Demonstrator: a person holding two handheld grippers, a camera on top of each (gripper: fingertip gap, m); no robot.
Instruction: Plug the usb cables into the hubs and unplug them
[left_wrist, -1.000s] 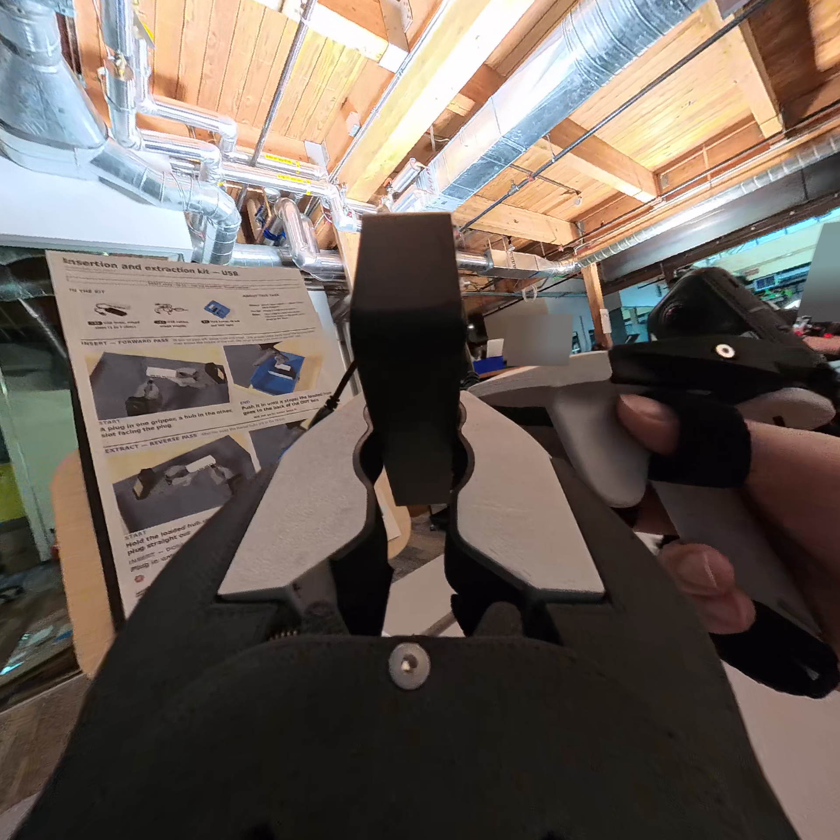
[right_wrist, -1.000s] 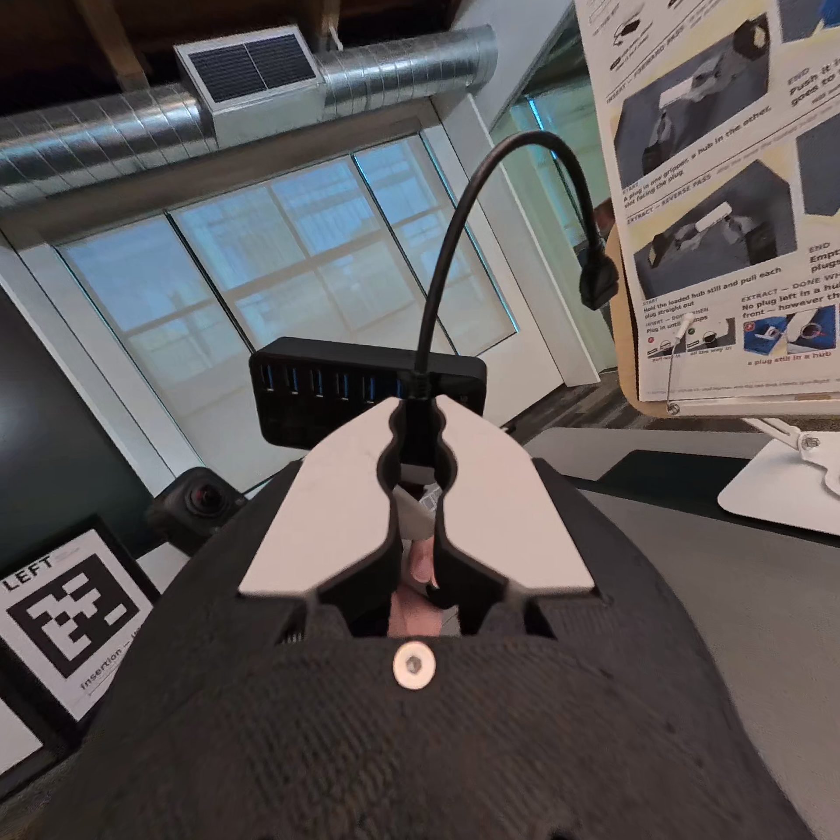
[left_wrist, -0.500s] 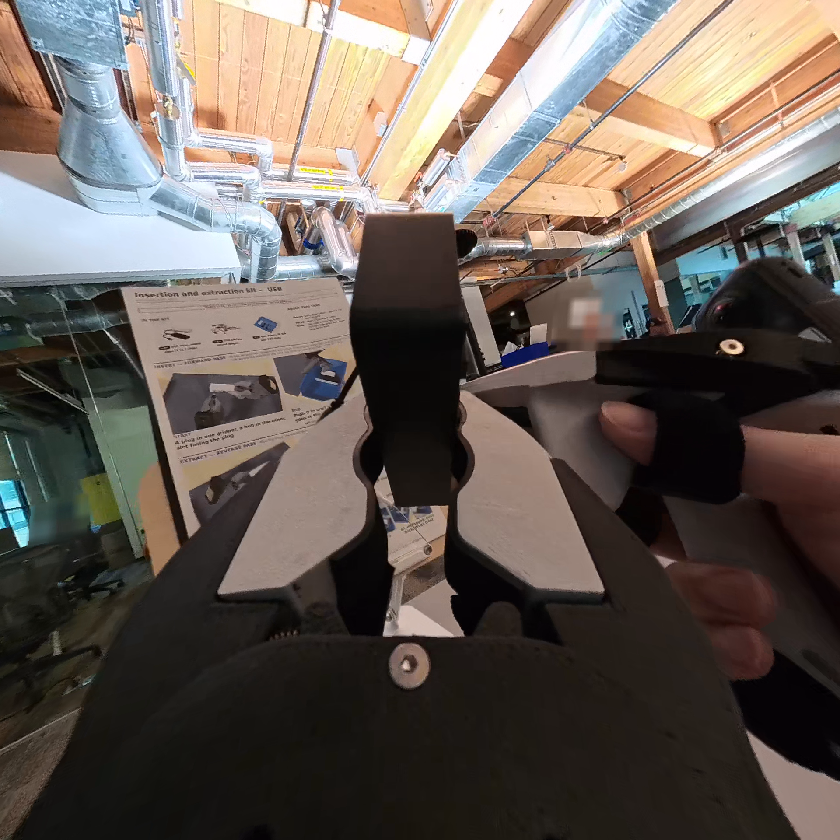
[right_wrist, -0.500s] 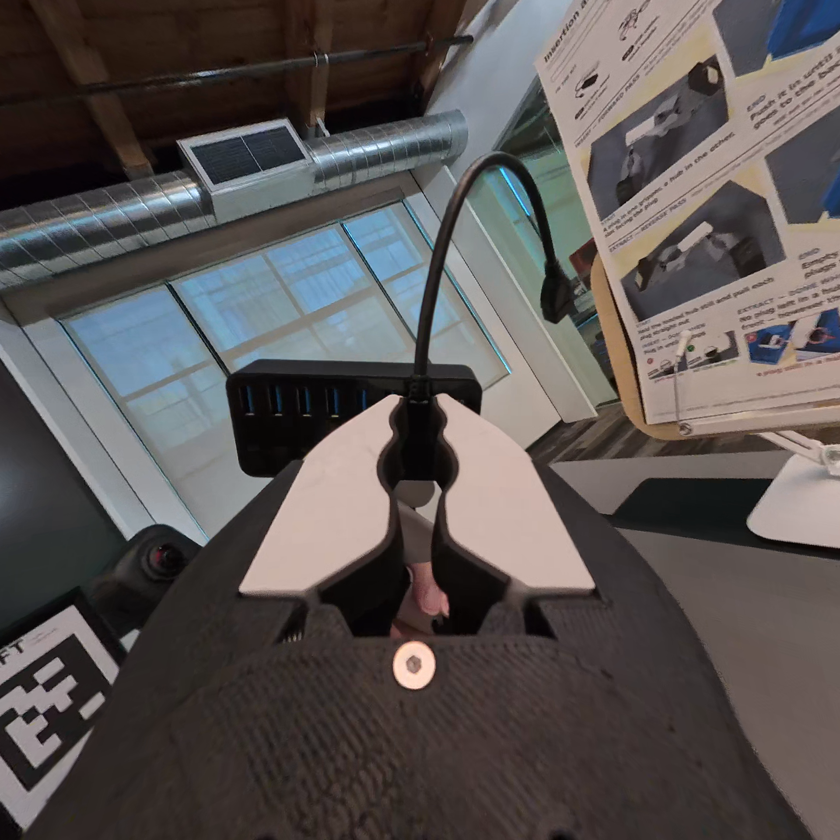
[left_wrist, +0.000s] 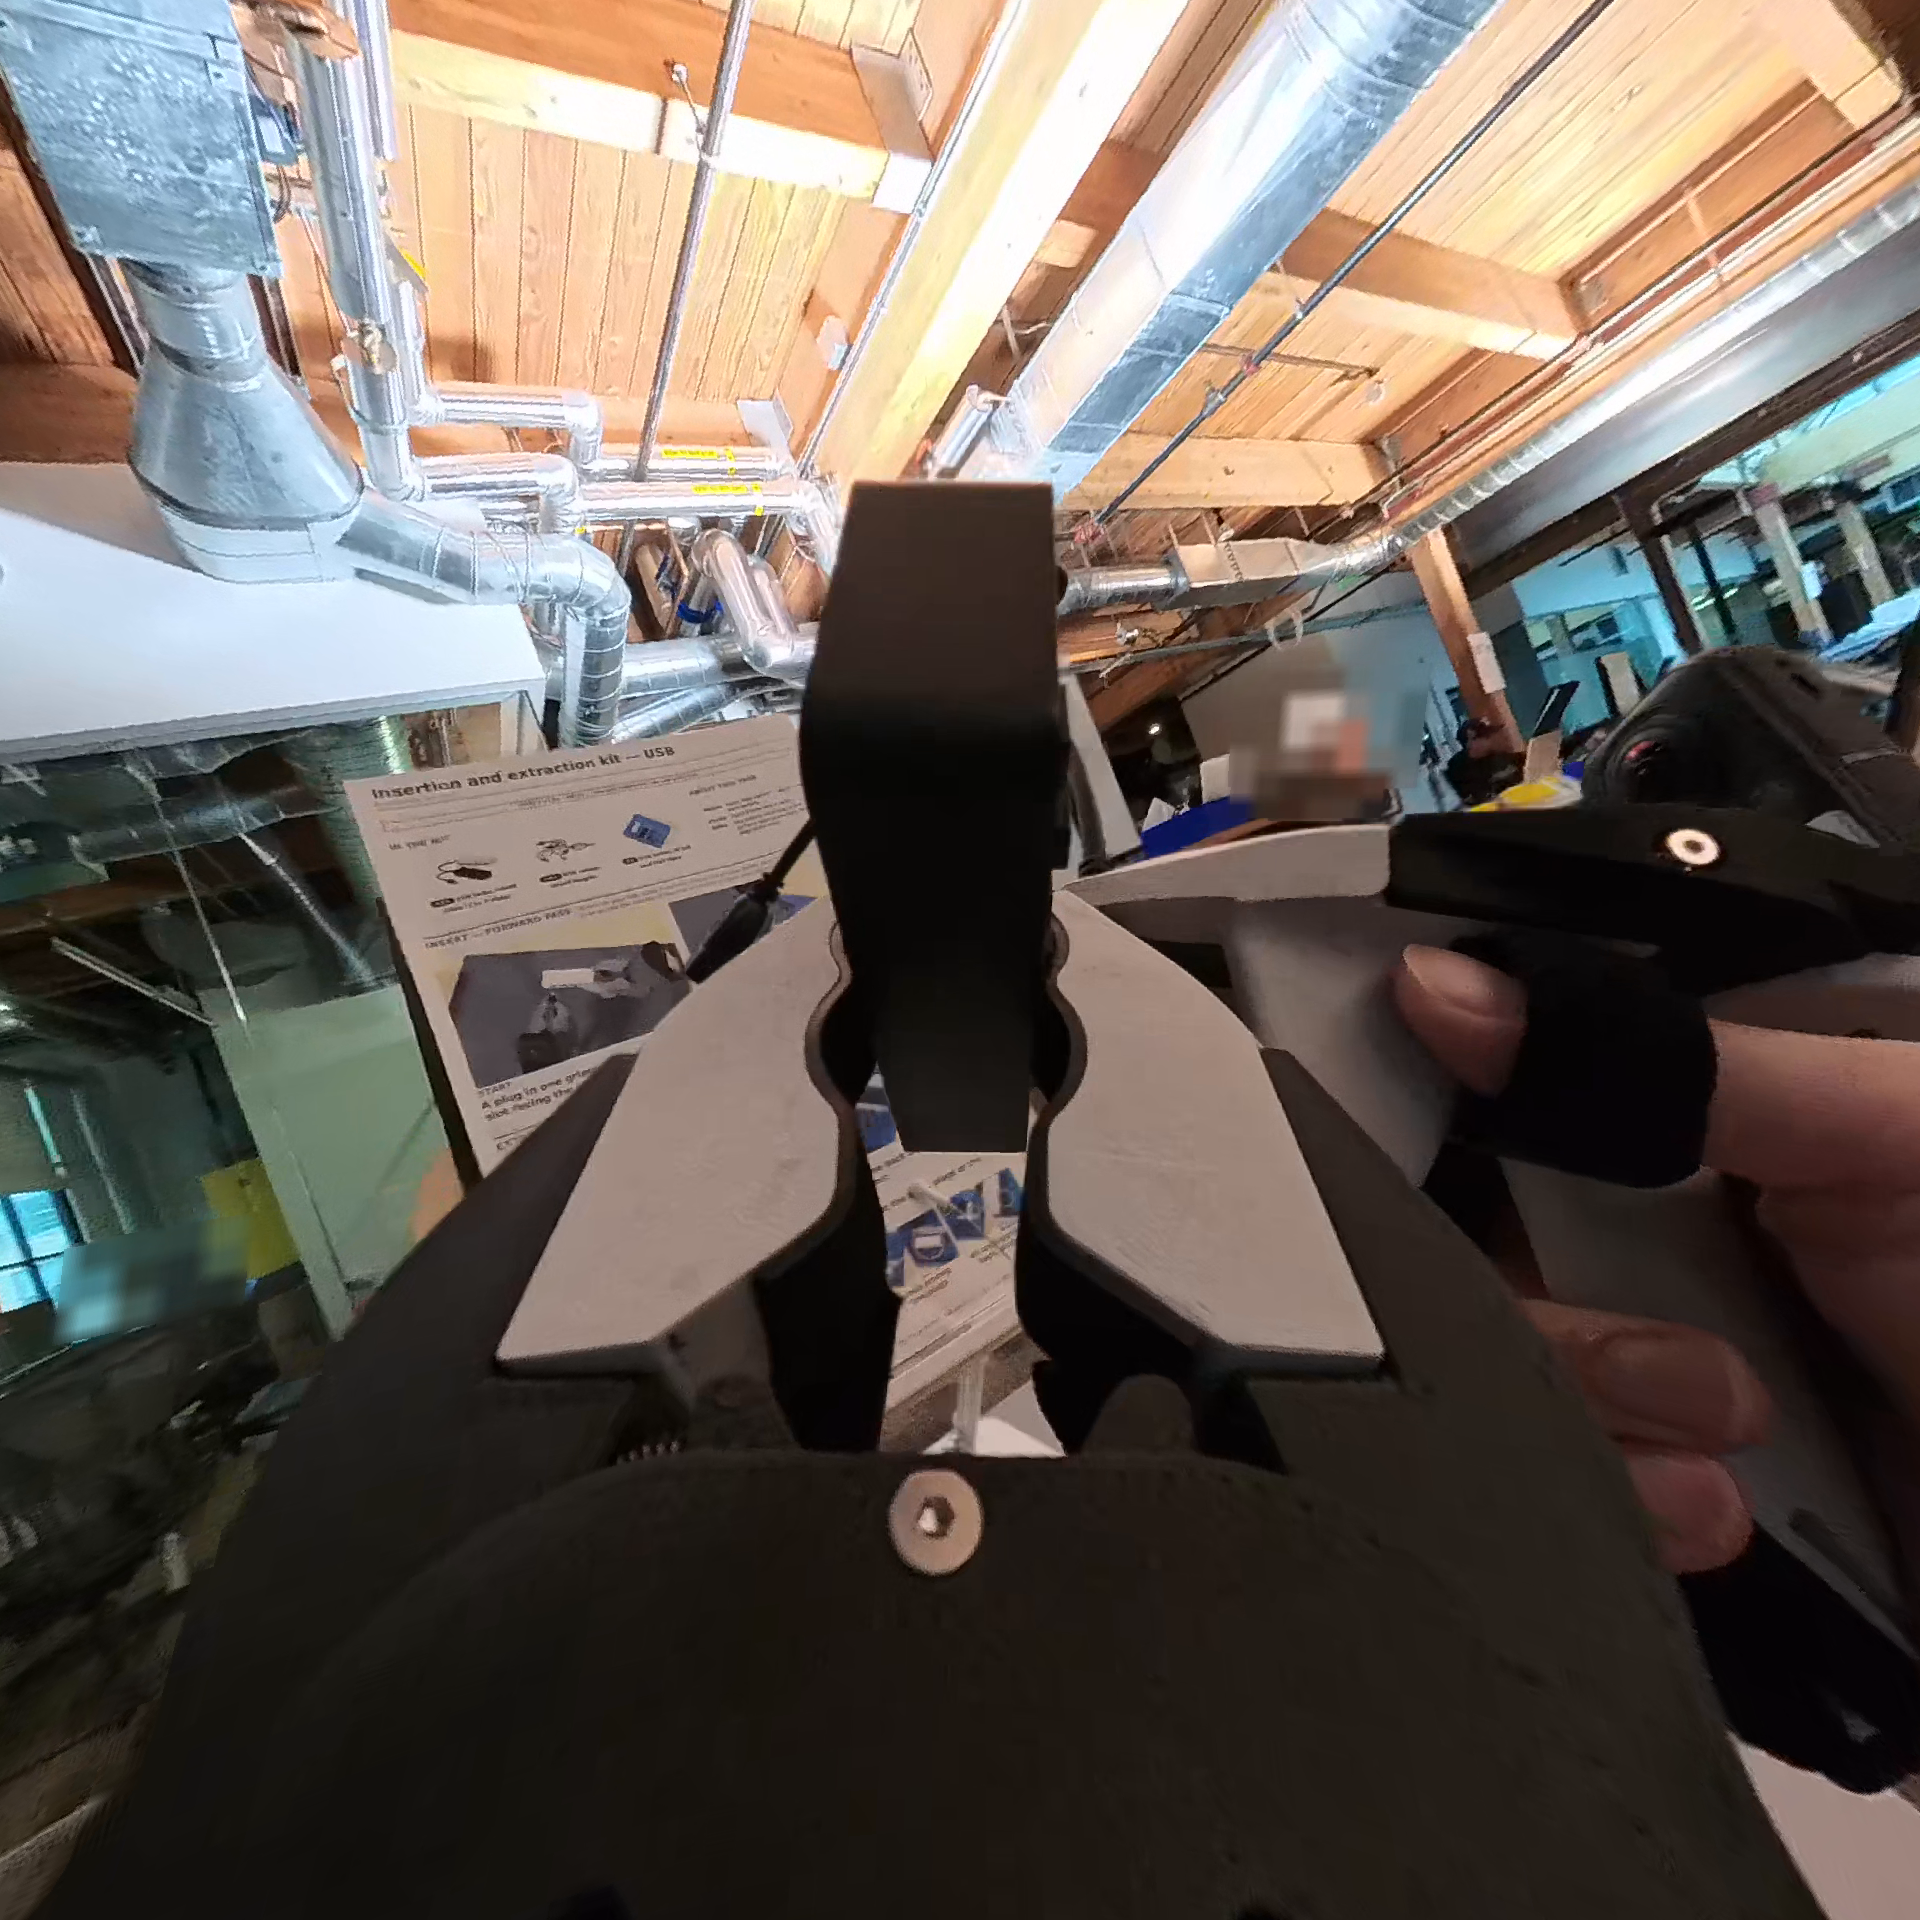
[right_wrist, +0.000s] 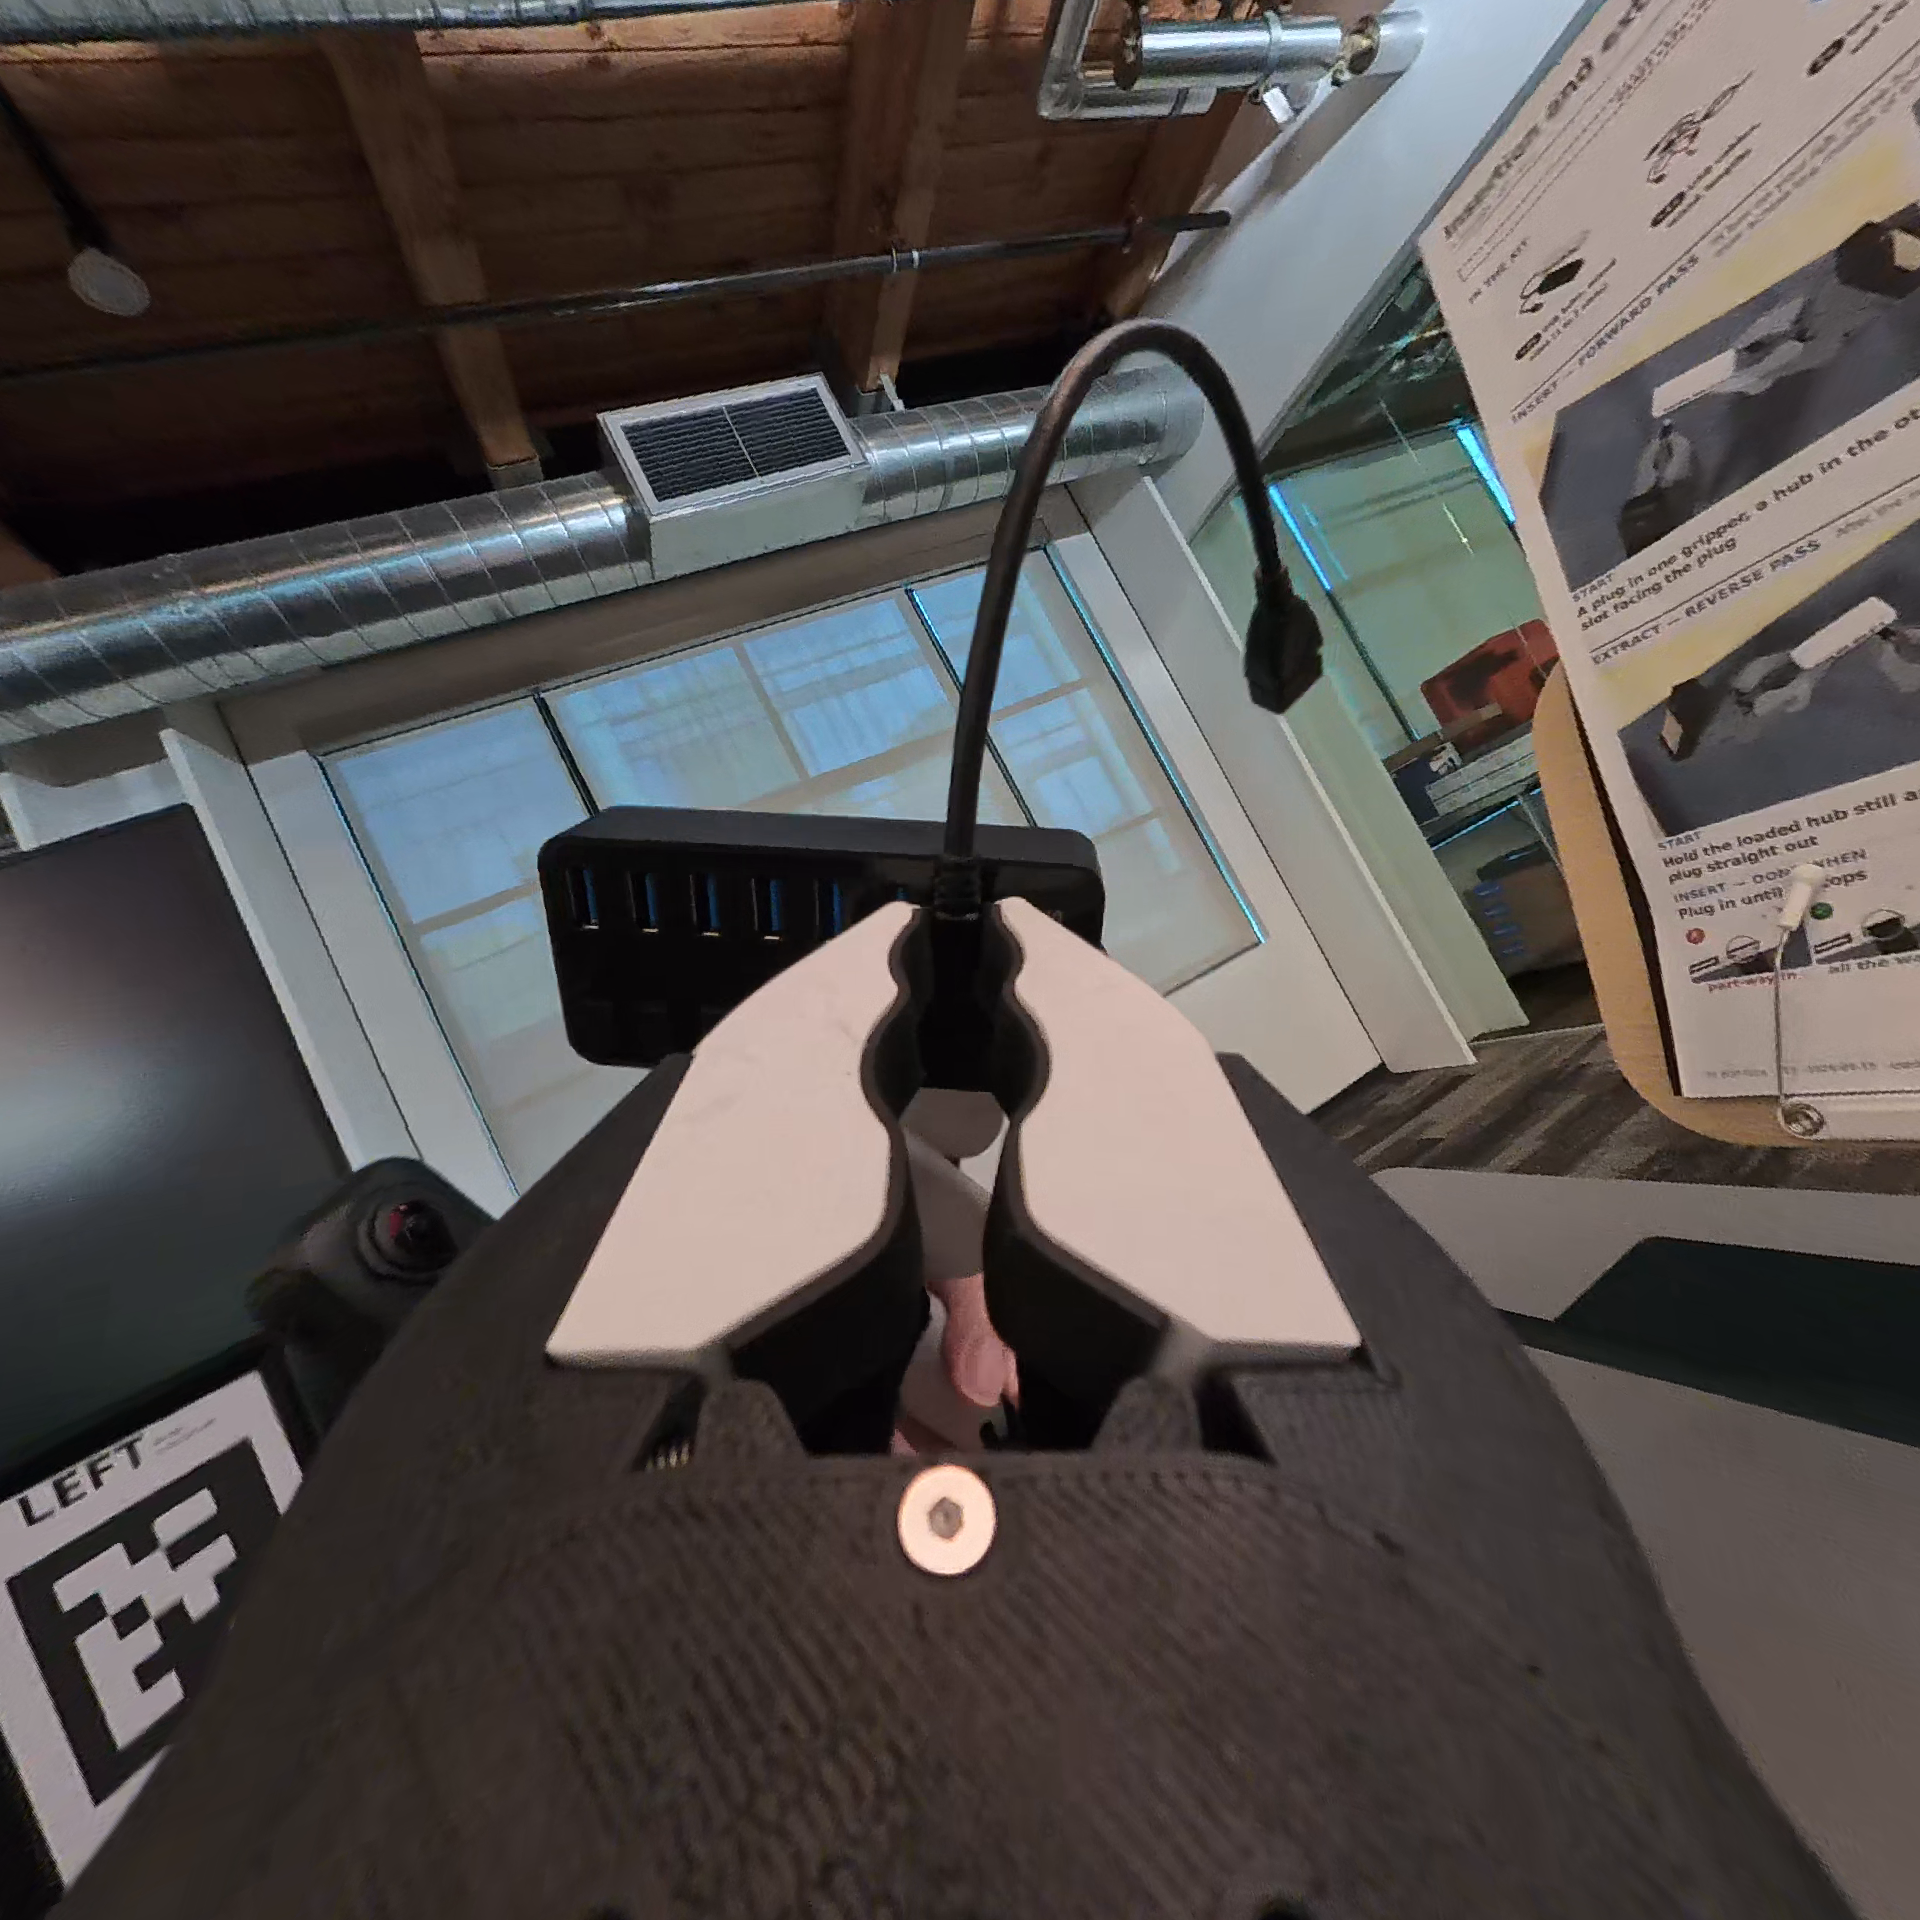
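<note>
In the left wrist view, the left tongs (left_wrist: 940, 1039) are clamped on the black USB hub (left_wrist: 935, 790), gripping one end of it between the wavy inner edges of the pale fingers (left_wrist: 717, 1122). Seen end-on here, the hub stands up out of the grip, its long axis running away from the camera and upward toward the wooden ceiling (left_wrist: 582, 208). Just right of it, the right tongs (left_wrist: 1299, 862) come in sideways, held by a hand (left_wrist: 1683, 1195) in a black fingerless glove. Behind the hub, a black cable plug (left_wrist: 743, 925) hangs in front of the printed instruction sheet (left_wrist: 540, 883).

In the right wrist view, the right tongs (right_wrist: 956, 997) are closed on the plug body of a short black USB cable (right_wrist: 1039, 540). The plug points away from the camera toward the hub (right_wrist: 727, 914), which lies crosswise just beyond the fingertips, its long axis left to right and its row of blue-lit ports facing the camera. Whether the plug is seated in a port cannot be told, since the fingers hide the joint. From the plug the cable rises, arches over to the right and ends in a free connector (right_wrist: 1283, 655) hanging downward. Farther right stands the instruction sheet (right_wrist: 1714, 520) on a rounded wooden board (right_wrist: 1600, 987), above the grey tabletop (right_wrist: 1662, 1455). At lower left is a marker card (right_wrist: 125, 1621).
</note>
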